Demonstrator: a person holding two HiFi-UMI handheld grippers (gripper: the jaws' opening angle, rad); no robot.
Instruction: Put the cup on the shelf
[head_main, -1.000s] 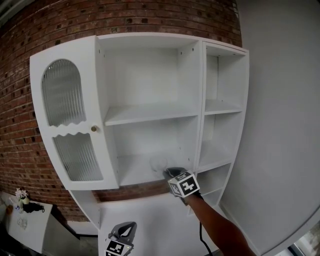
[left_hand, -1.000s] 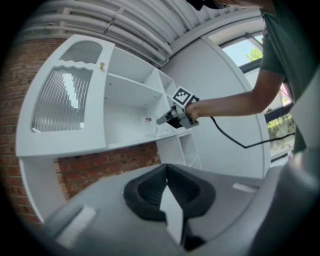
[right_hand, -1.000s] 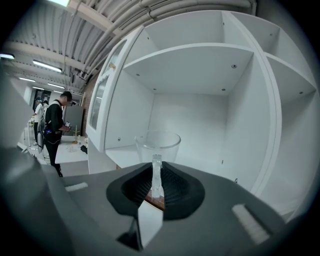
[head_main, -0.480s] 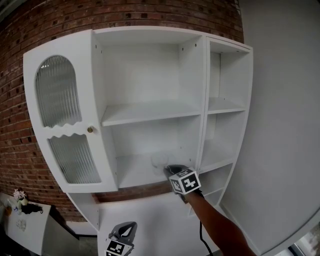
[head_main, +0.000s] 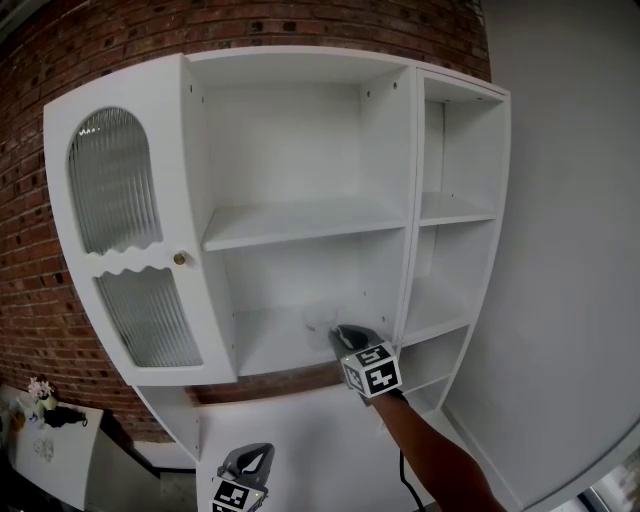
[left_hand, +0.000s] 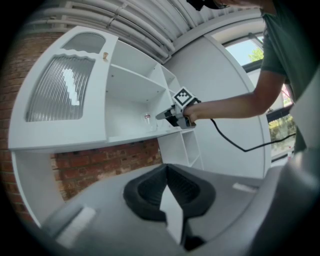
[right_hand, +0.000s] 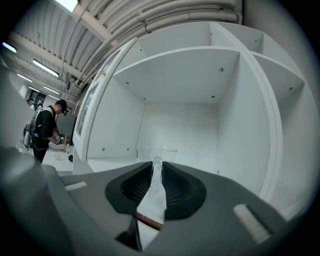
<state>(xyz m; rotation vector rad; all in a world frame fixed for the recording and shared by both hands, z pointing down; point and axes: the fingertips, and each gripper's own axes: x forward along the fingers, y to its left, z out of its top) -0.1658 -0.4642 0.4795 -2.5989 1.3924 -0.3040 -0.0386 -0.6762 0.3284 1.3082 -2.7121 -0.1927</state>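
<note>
Cup (head_main: 318, 318) stands on shelf (head_main: 265, 350), its glass edge between the right gripper's (right_hand: 156, 163) jaws, which have just been opening. Left gripper's (left_hand: 166, 171) jaws sit pressed together.

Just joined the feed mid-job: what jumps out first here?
The big white shelf unit on the brick wall, its ribbed-glass door swung open at left. On its lower middle shelf, the right gripper sits at a clear cup; its jaws have just been opening, with the cup's edge between them.
</note>
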